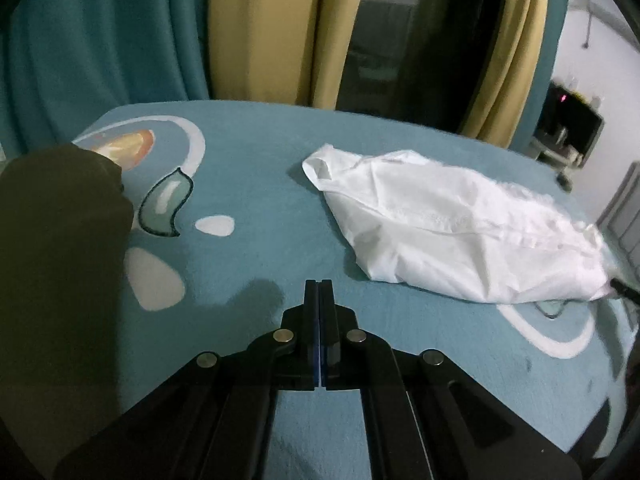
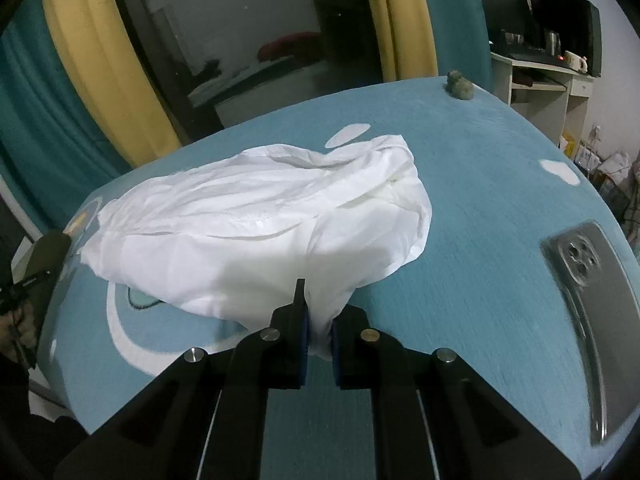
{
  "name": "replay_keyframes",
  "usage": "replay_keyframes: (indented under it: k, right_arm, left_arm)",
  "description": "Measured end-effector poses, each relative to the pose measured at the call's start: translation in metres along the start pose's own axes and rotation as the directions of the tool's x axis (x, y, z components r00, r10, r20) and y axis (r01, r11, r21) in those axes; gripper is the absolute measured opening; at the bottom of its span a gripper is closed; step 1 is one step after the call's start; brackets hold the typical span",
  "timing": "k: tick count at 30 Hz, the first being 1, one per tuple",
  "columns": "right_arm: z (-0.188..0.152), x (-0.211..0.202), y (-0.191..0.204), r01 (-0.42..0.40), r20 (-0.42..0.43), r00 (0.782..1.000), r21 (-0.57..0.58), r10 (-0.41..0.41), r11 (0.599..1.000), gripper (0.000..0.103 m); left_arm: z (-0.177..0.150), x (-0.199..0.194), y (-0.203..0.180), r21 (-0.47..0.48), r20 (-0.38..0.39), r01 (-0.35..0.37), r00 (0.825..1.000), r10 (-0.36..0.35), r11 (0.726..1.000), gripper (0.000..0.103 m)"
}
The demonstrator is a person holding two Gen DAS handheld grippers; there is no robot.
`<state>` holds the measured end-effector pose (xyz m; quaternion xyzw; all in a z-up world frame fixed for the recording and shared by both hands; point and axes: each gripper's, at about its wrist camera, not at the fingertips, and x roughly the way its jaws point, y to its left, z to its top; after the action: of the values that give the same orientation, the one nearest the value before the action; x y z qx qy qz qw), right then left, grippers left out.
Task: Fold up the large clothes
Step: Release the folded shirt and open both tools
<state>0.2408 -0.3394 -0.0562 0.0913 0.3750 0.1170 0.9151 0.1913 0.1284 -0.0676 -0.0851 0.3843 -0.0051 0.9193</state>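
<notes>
Right wrist view: white garment (image 2: 264, 216) hides right gripper's (image 2: 318, 320) far finger; jaws clamp its near edge. Left gripper (image 1: 319, 292) clenched, empty.

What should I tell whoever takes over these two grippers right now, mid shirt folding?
Right gripper: shut on a bunched edge of the white garment.
Left gripper: shut, empty, over bare bedspread, apart from the garment.
Garment: a crumpled heap on the bedspread, not spread out.
Phone: lies on the bed right of the garment; a dark sleeve sits at the left.
Done: one edge gripped, nothing more.
Left: probably grab a second edge with the left gripper, spread the garment flat, then fold it.
</notes>
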Motion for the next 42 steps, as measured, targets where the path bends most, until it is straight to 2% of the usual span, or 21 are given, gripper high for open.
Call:
replay_keyframes:
  k: [1,4,5,6,7,8,12,13,14,15,17,19,24,28,32,34,36,38,39,41,42]
  right_arm:
    - [-0.003,-0.002,-0.001,0.002,-0.002,1.000,-0.001,-0.002,1.000,0.009]
    - [-0.013,0.000,-0.002,0.021,-0.016,1.000,-0.010,-0.021,1.000,0.009]
    - [-0.016,0.001,0.000,0.022,-0.018,1.000,-0.011,-0.022,1.000,0.009]
    - [-0.019,0.002,0.002,0.026,-0.020,0.999,-0.013,-0.026,1.000,0.009]
    - [-0.022,0.003,0.004,0.035,-0.016,0.999,-0.017,-0.035,0.999,0.009]
    - [-0.024,0.003,0.005,0.038,-0.010,0.999,-0.018,-0.038,0.999,0.009]
    - [-0.028,-0.001,0.002,0.023,0.009,1.000,0.007,-0.023,1.000,0.009]
    - [-0.028,-0.001,0.001,0.020,0.012,1.000,0.010,-0.020,1.000,0.009]
    - [-0.029,-0.002,0.001,0.022,0.013,1.000,0.006,-0.022,1.000,0.009]
    - [-0.029,-0.002,0.002,0.026,0.013,1.000,-0.006,-0.026,1.000,0.009]
    - [-0.029,-0.004,0.004,0.028,0.009,1.000,-0.035,-0.028,0.999,0.009]
    - [-0.030,-0.007,0.005,0.023,0.007,1.000,-0.053,-0.023,0.998,0.009]
    - [-0.038,-0.020,0.008,0.006,-0.021,1.000,-0.085,-0.007,0.996,0.009]
    - [-0.048,-0.031,0.007,-0.001,-0.046,0.999,-0.101,-0.004,0.995,0.009]
    - [-0.058,-0.033,0.008,0.015,-0.080,0.996,-0.142,-0.026,0.990,0.012]
    - [-0.059,-0.036,0.012,0.047,-0.078,0.995,-0.175,-0.061,0.983,0.019]
    - [-0.055,-0.040,0.018,0.097,-0.063,0.992,-0.209,-0.112,0.973,0.028]
    - [-0.051,-0.045,0.030,0.173,-0.016,0.983,-0.276,-0.184,0.945,0.042]
    - [-0.048,-0.047,0.040,0.211,0.017,0.976,-0.320,-0.217,0.924,0.045]
    - [-0.042,-0.047,0.056,0.225,0.060,0.974,-0.375,-0.219,0.899,0.055]
    - [-0.041,-0.047,0.064,0.222,0.077,0.975,-0.397,-0.208,0.891,0.056]
  left_arm:
    - [0.000,0.000,-0.001,-0.005,0.002,0.015,1.000,-0.015,1.000,0.000]
    - [0.009,0.011,-0.011,-0.015,-0.027,0.076,0.997,-0.077,0.997,0.001]
    - [0.012,0.019,-0.019,-0.004,-0.042,0.081,0.996,-0.081,0.997,0.014]
    - [0.015,0.026,-0.024,0.008,-0.050,0.076,0.996,-0.076,0.997,0.046]
    - [0.017,0.034,-0.030,0.019,-0.056,0.074,0.996,-0.073,0.997,0.063]
    - [0.019,0.042,-0.034,0.022,-0.056,0.075,0.996,-0.073,0.997,0.071]
    - [0.026,0.087,-0.043,0.034,-0.137,0.032,0.990,-0.027,0.999,0.071]
    - [0.027,0.087,-0.045,0.045,-0.107,0.024,0.994,-0.019,0.999,0.069]
    - [0.030,0.091,-0.050,0.073,-0.102,0.052,0.994,-0.045,0.996,0.034]
    - [0.031,0.095,-0.054,0.088,-0.130,0.077,0.989,-0.065,0.993,0.009]
    - [0.030,0.089,-0.065,0.151,-0.112,0.046,0.993,-0.029,0.987,0.007]
    - [0.026,0.076,-0.069,0.187,-0.088,0.022,0.996,-0.006,0.982,0.006]
    - [0.012,0.022,-0.055,0.155,-0.064,0.031,0.998,-0.022,0.987,0.006]
    - [-0.011,-0.008,-0.049,0.150,-0.113,0.052,0.993,-0.035,0.987,0.007]
    - [-0.031,-0.017,-0.045,0.145,-0.167,0.094,0.984,-0.069,0.985,0.010]
    - [-0.032,-0.019,-0.042,0.146,-0.163,0.094,0.984,-0.070,0.985,0.017]
    - [-0.026,-0.031,-0.040,0.148,-0.111,0.067,0.993,-0.051,0.987,0.040]
    - [-0.016,-0.042,-0.043,0.155,-0.042,0.064,0.997,-0.058,0.986,0.051]
    - [-0.011,-0.045,-0.047,0.166,-0.020,0.077,0.997,-0.075,0.983,0.052]
    - [-0.002,-0.043,-0.064,0.228,-0.010,0.114,0.993,-0.115,0.967,0.052]
    - [0.000,-0.041,-0.073,0.255,-0.014,0.122,0.992,-0.123,0.959,0.052]
